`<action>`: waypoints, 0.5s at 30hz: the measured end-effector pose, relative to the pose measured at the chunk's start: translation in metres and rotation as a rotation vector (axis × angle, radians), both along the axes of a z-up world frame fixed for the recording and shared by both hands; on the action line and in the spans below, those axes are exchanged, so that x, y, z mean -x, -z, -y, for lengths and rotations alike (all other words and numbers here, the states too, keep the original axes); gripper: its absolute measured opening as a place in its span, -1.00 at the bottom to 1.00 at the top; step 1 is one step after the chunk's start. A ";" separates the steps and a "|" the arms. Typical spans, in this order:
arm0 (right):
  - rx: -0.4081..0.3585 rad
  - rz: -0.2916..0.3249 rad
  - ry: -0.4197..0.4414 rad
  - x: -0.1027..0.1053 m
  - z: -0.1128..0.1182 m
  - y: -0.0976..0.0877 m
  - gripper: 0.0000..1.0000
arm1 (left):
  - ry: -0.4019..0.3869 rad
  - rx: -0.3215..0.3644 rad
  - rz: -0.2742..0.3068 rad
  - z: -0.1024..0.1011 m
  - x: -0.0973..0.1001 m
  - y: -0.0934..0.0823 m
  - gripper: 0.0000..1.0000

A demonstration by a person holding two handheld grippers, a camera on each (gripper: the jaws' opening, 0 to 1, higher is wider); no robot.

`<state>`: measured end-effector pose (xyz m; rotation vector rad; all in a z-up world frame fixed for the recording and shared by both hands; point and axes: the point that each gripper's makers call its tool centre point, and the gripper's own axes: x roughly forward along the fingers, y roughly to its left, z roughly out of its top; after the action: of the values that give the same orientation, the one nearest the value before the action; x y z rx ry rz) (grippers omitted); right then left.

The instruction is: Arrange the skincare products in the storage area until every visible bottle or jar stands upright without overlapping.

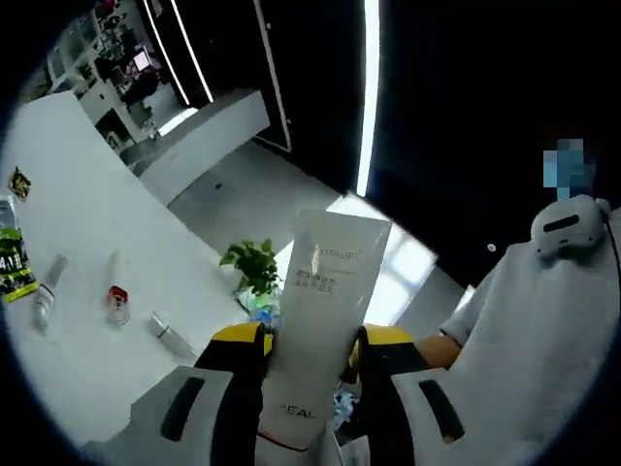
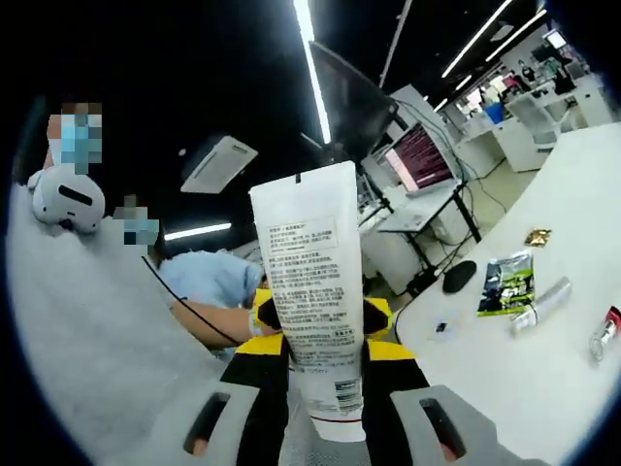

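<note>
I saw each hand-held gripper, left (image 1: 312,351) and right (image 2: 318,335), clamping one white tube (image 1: 325,311); "REAL" legible at left, back-label print at right unreadable.

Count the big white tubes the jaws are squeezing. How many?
2. One white tube sits between the left gripper's jaws in the left gripper view; another printed tube sits between the right gripper's jaws in the right gripper view. Others may be hidden.

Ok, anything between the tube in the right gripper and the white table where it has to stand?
Nothing visible does. The right gripper holds the white tube up in the air, and the white table beside it has bare surface; the small items lie farther off.
</note>
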<state>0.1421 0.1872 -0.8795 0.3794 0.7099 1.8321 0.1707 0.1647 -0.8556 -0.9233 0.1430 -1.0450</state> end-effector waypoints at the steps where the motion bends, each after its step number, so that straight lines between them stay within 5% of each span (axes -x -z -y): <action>1: -0.002 -0.005 -0.003 0.001 0.001 0.000 -0.58 | 0.003 0.004 0.002 0.000 0.001 -0.001 -0.37; 15: 0.030 -0.100 -0.006 0.001 0.004 0.005 -0.56 | -0.021 0.002 0.021 0.001 -0.002 0.003 -0.44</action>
<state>0.1410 0.1830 -0.8848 0.4521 0.8069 1.8157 0.1732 0.1635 -0.8581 -0.9137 0.1147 -1.0351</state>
